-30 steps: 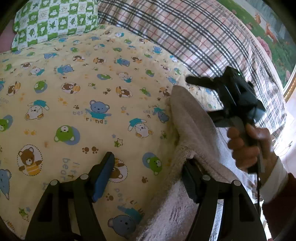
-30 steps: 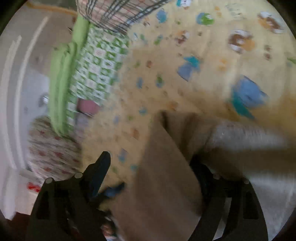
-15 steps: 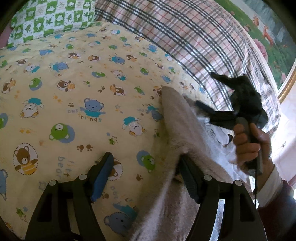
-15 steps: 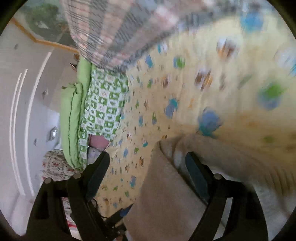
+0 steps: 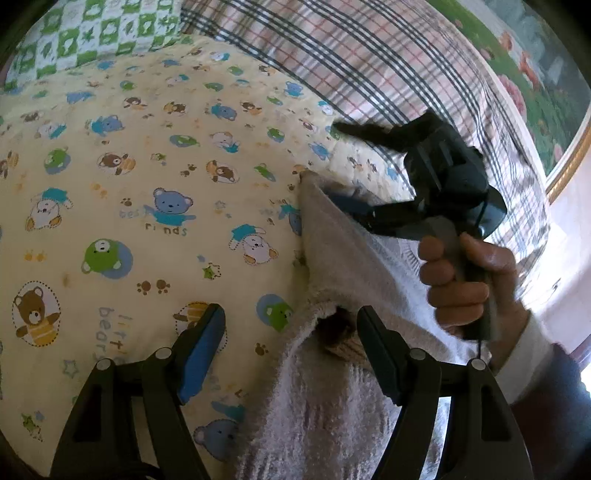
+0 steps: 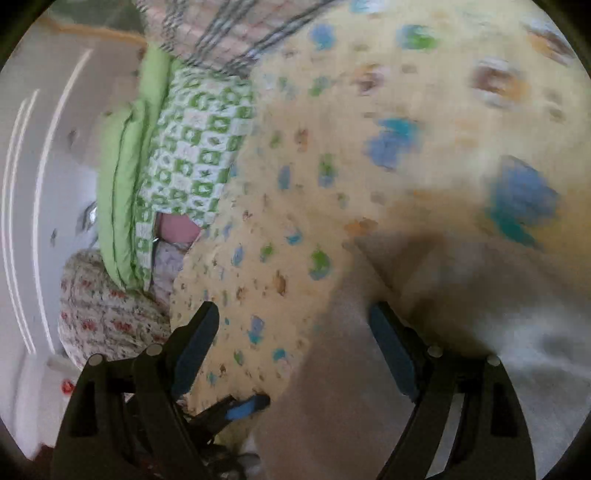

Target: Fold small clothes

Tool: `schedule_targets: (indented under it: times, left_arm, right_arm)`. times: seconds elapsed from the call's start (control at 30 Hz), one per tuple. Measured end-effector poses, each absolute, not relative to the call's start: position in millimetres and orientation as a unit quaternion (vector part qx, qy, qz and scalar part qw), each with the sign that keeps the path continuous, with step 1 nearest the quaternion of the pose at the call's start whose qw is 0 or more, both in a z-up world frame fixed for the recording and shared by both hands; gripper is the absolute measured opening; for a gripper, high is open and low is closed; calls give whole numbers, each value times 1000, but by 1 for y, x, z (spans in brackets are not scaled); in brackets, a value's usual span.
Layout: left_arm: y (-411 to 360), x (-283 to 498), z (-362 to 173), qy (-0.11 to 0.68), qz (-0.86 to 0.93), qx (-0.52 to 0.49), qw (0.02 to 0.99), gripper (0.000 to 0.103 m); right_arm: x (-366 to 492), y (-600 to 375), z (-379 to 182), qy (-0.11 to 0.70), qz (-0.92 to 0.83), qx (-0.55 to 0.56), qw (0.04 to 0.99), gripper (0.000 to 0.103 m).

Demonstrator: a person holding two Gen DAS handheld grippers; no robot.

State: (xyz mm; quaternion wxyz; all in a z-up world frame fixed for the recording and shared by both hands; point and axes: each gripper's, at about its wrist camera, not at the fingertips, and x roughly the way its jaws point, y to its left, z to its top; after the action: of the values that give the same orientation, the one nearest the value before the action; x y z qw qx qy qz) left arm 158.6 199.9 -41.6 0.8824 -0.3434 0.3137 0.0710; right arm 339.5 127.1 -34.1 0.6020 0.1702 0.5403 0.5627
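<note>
Garment: a small pale grey-white fleecy garment (image 5: 332,398), fuzzy like terry, with a darker knit part showing in a fold near the left claw's right finger.
Garment, position: it lies on the bed along the right side of the bear-print sheet (image 5: 147,206), running from the near edge of the left wrist view up to a raised corner by the right claw.
Garment, right wrist view: a blurred brownish-grey mass (image 6: 351,369) filling the lower middle and right; its detail cannot be made out.
Left claw (image 5: 291,354): spread wide; the blue-padded left finger (image 5: 201,354) sits over bare sheet, while the right finger rests against the garment's folded edge. Nothing is pinched between them.
Right claw (image 6: 295,350): fingers wide apart in its own view, garment between them and against the right pad, not clamped. From the left wrist view one finger (image 5: 354,206) lies along the garment's upper corner.
Right hand (image 5: 465,280): wrapped around the right claw's handle, white cuff at the wrist.
Surroundings: a plaid blanket (image 5: 351,55) beyond the sheet, a green checked pillow (image 5: 92,33) at the far left corner.
</note>
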Motion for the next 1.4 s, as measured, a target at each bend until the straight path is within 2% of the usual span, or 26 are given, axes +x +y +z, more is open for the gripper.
schedule_targets:
  times: [0.1,0.2,0.27,0.43,0.5,0.53,0.57,0.67,0.73,0.8,0.83,1.0,1.07,1.2,1.27,1.4]
  left_arm:
    - [202,158,-40,313,63,-351,880,74]
    - [208,167,-34,331,22,-363,871,74]
    - [213,182,-28,347,5,-360,866,79]
    - [223,231,-34,403,-14,-358,842,78]
    - [220,246,-34,421,-18,-341,841,67]
    - [215,253,-33,427,-27,-321,845,20]
    - [208,259,-32,437,-37,-296,849,12]
    - [200,246,-16,402,-21,-249,881,10]
    - [205,239,-19,404,19,-235,884,10]
    - [210,239,-25,417,29,-234,878,11]
    - [213,234,-25,416,29,-244,876,16]
    - [209,200,-6,397,27,-247,883,19]
    - [204,183,-3,401,28,-249,881,29]
    - [188,151,-4,407,27,-253,877,35]
    - [180,129,-4,409,26,-254,876,43]
    - [163,86,-6,416,17,-257,872,51]
  right_arm:
    - [341,104,-20,502,544,212,637,85]
    - [331,69,-7,495,511,196,675,85]
    - [320,39,-2,490,502,207,682,85]
    - [260,-64,0,469,451,257,714,85]
    - [230,-108,-5,458,417,272,736,85]
    - [218,-128,-8,456,399,282,743,85]
    - [208,-145,-11,455,382,290,750,85]
    - [178,-201,-22,457,313,292,780,85]
    - [168,-229,-27,460,242,266,812,85]
    - [164,-251,-31,464,208,262,820,78]
    - [162,-260,-28,460,207,277,818,75]
    - [141,-273,-1,432,190,261,842,76]
    - [131,-275,5,426,194,272,841,77]
    - [105,-278,9,424,200,277,839,77]
    - [89,-277,11,426,202,266,840,77]
    - [55,-278,10,434,216,254,837,77]
